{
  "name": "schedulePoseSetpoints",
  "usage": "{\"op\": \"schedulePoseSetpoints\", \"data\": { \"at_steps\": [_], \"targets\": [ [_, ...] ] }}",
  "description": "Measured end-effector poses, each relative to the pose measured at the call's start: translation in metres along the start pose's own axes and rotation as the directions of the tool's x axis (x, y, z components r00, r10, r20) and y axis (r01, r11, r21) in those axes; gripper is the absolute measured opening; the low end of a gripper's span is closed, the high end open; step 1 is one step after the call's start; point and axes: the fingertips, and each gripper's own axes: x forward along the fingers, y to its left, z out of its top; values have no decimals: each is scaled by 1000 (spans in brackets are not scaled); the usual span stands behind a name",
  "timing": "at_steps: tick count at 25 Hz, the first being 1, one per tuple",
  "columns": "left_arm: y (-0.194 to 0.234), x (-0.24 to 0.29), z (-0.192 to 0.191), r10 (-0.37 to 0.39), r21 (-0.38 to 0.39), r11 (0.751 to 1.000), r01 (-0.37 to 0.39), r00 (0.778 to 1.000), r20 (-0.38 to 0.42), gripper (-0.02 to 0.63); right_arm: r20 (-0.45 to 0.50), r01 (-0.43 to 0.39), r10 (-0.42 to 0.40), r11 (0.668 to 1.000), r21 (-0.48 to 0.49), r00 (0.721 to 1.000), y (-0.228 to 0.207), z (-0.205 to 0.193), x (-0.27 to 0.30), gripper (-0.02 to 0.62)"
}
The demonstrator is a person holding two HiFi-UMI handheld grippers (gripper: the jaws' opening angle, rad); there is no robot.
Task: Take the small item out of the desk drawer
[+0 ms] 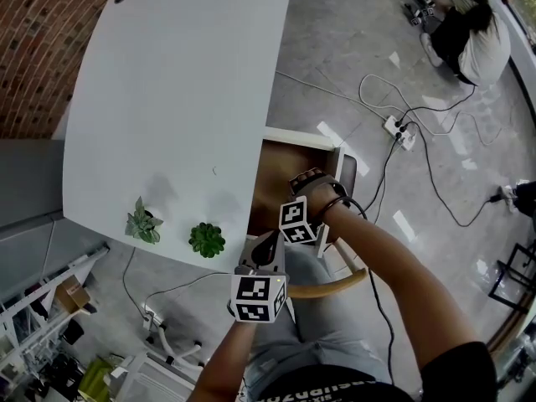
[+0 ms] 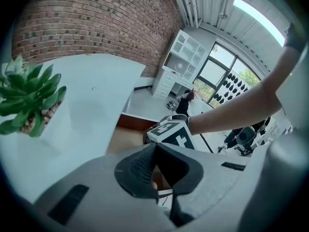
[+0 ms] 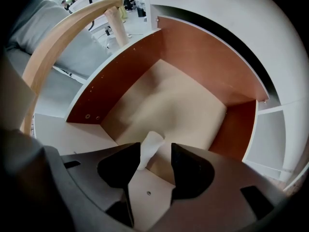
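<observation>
The small item (image 3: 150, 148) is a pale, whitish sliver, slim and slightly wider at its upper end; what it is made of you cannot tell. It sits at the lower centre of your right gripper view, over the tan bottom of the open drawer (image 3: 207, 57). It lies between the jaws of your right gripper (image 3: 155, 146). Those jaws stand apart: the item lies against the left one, with a clear gap to the other, so nothing is clamped.

Your left gripper (image 2: 155, 147) has its jaw tips pressed together with nothing between them. It hangs at the lower centre of the head view, below the drawer.

The drawer has reddish-brown walls and stands pulled out from a white desk (image 1: 184, 82). Two small green plants (image 1: 206, 239) stand near the desk's lower edge. A brick wall (image 1: 42, 32) fills the upper left, and a grey floor (image 1: 352, 57) with trailing cables and a power strip (image 1: 398, 130) lies to the right.

The item's long axis runs from lower left to upper right, wider end pointing into the drawer.
</observation>
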Motion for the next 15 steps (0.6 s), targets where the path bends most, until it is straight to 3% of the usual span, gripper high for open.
{"op": "schedulePoseSetpoints", "data": {
  "at_steps": [9, 15],
  "targets": [
    [7, 2, -3, 19, -26, 999, -19, 1000, 2, 0, -110, -76, 61, 988, -137, 992, 6, -5, 17, 193],
    [11, 3, -5, 27, -38, 999, -27, 1000, -2, 0, -214, -159, 123, 974, -160, 969, 13, -17, 27, 193]
  ]
}}
